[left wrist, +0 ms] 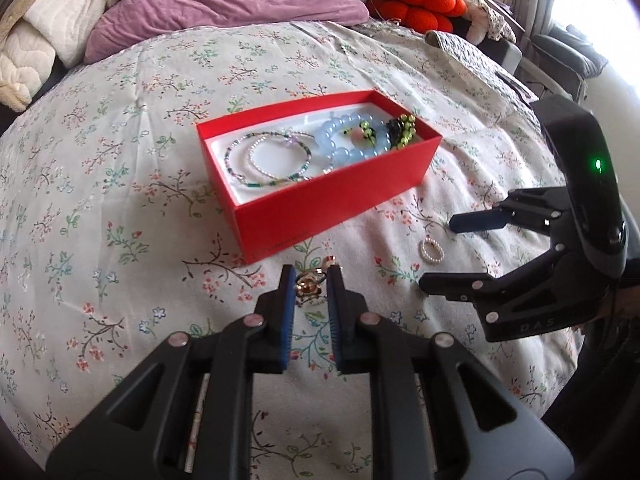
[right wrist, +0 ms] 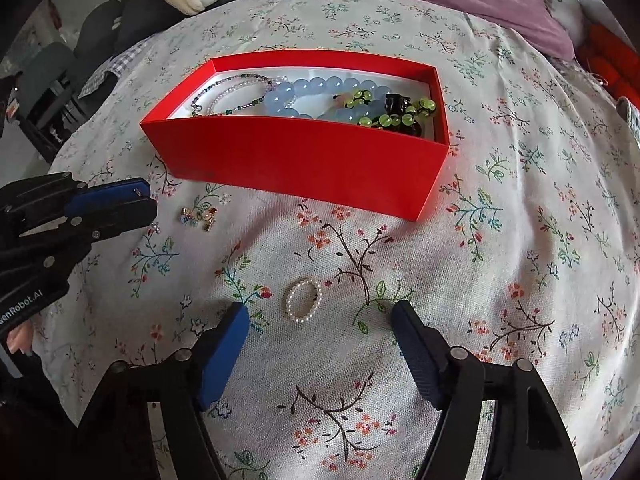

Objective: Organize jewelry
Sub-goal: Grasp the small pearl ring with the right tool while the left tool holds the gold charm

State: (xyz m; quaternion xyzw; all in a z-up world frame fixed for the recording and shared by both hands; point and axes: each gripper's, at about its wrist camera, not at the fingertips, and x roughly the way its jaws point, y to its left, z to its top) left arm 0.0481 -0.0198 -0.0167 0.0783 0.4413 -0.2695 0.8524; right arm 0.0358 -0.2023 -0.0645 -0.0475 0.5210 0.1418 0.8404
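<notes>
A red box point(left wrist: 320, 208) point(right wrist: 300, 156) sits on the floral bed sheet. It holds a pale blue bead bracelet point(left wrist: 352, 156) point(right wrist: 304, 88), thin bead strands point(right wrist: 250, 103) and a green-and-black bead piece point(left wrist: 404, 132) point(right wrist: 400, 114). My left gripper point(left wrist: 311, 276) point(right wrist: 152, 201) hovers over a small cluster of gold trinkets point(left wrist: 308, 288) point(right wrist: 198, 216) that lies on the sheet. Its jaws stand a narrow gap apart, with nothing gripped that I can see. My right gripper point(left wrist: 438, 254) point(right wrist: 320, 311) is open, its tips on either side of a small pearl ring point(left wrist: 422, 249) point(right wrist: 289, 300) lying flat.
A purple pillow point(left wrist: 224, 4), cream blankets point(left wrist: 32, 40) and an orange cushion point(left wrist: 416, 0) lie at the head of the bed. Dark chairs point(right wrist: 60, 68) stand beyond the bed's edge. Fingers of a hand point(right wrist: 20, 340) show behind the left gripper.
</notes>
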